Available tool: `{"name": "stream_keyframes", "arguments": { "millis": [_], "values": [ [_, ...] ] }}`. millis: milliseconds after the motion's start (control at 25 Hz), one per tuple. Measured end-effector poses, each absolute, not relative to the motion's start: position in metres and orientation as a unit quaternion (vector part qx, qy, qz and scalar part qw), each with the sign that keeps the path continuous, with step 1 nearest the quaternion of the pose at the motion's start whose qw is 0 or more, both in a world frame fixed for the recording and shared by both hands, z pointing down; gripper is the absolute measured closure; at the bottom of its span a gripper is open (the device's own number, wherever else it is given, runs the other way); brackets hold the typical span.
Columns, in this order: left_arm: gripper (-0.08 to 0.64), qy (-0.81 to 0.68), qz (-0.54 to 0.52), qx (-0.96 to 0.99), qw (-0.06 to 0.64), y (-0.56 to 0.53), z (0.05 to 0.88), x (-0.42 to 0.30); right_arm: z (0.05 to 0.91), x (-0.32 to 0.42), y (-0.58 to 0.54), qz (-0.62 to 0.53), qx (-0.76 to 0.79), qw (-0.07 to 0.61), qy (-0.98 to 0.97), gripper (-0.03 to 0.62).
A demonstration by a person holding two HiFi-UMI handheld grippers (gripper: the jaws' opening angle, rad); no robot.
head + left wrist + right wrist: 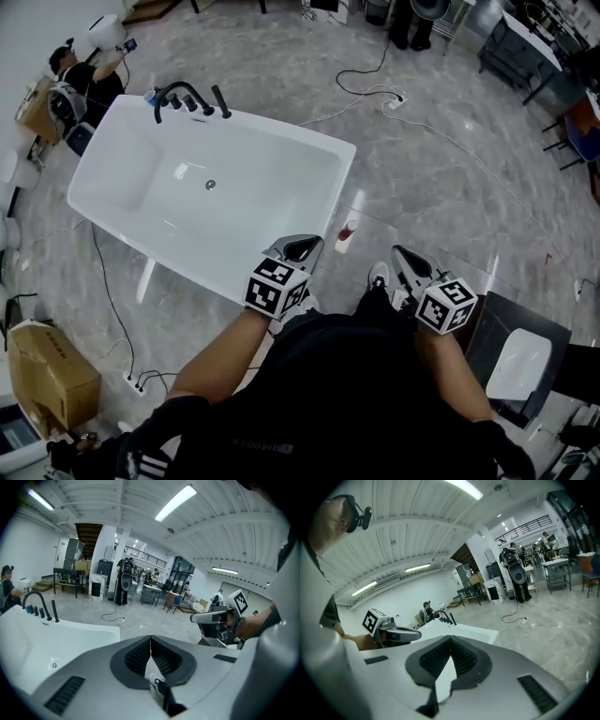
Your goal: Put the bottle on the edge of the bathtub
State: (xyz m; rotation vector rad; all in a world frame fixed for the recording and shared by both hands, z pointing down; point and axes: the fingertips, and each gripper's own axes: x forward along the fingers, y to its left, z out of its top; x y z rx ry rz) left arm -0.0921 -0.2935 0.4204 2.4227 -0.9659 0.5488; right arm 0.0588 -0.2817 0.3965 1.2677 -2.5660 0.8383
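Bottle (348, 231) sits on the floor beside the bathtub (112, 178).
Small, reddish; my left fingers (292, 249) and right fingers (411, 263) are pressed together, empty.

No word or number reads clearly. A pale line of print runs upside down across the person's black top (328, 394), too small to make out. The cardboard box (52, 366) on the floor bears dark marks, equally illegible. The left gripper (302, 247) and right gripper (408, 258) each carry a cube of black-and-white square markers: patterns only, no letters.
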Motion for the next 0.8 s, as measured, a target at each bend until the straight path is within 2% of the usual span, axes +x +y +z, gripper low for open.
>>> {"name": "stream_keyframes", "arguments": {
  "millis": [200, 360, 800],
  "values": [
    [0.543, -0.340, 0.205, 0.895, 0.202, -0.272, 0.406, -0.098, 0.389, 0.057, -0.255, 0.281, 0.427, 0.068, -0.857, 0.555],
    [0.543, -0.353, 0.182, 0.891, 0.220, -0.254, 0.403, -0.088, 0.378, 0.062, -0.246, 0.280, 0.426, 0.050, -0.859, 0.557],
    [0.543, -0.366, 0.165, 0.886, 0.234, -0.178, 0.395, -0.033, 0.370, 0.104, -0.179, 0.272, 0.401, 0.050, -0.873, 0.557]
  ]
}}
